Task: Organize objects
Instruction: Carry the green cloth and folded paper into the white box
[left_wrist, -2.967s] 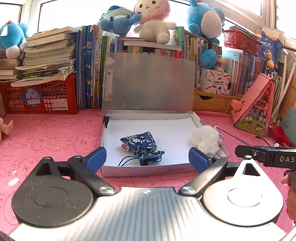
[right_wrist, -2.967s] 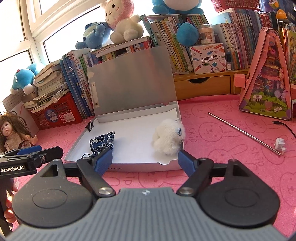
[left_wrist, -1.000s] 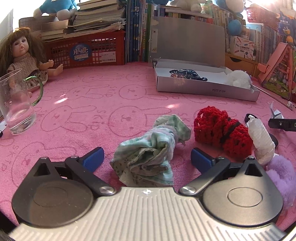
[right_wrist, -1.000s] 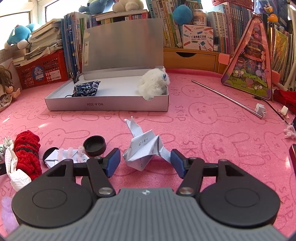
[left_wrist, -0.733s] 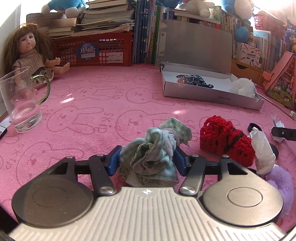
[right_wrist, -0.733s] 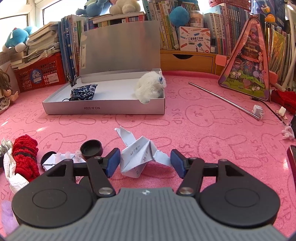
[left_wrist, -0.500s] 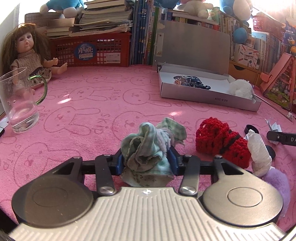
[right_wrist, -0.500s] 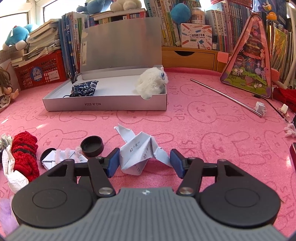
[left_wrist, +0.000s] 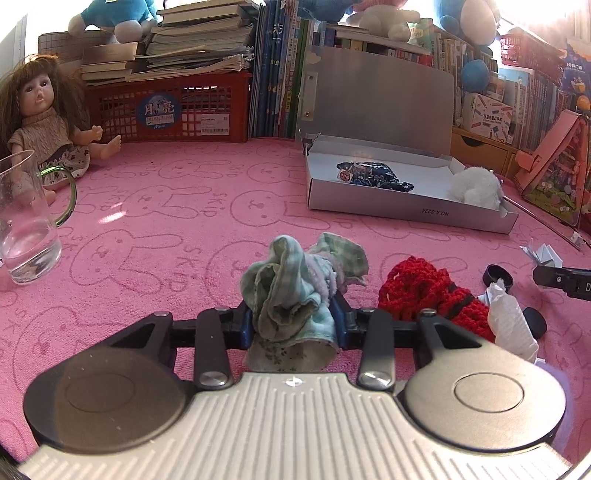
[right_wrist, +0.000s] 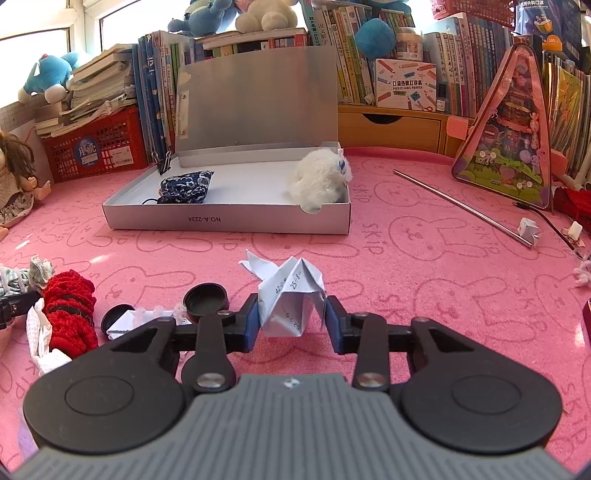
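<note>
Left gripper (left_wrist: 293, 325) jaws, just closing, clamp the crumpled green checked cloth (left_wrist: 295, 291); right gripper (right_wrist: 291, 325) jaws, just closing, clamp the folded white paper figure (right_wrist: 290, 295) on the pink rabbit-print mat (right_wrist: 424, 266).

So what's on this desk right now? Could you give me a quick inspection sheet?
Surface: pink bunny-print mat.
Job's things: open silver box holding a blue pouch and white plush.
Clutter: red knit piece, black caps, glass mug.
Grippers: left gripper, just closed on a green cloth; right gripper on folded paper.
Cables: thin black cable.
Surroundings: books, doll.
</note>
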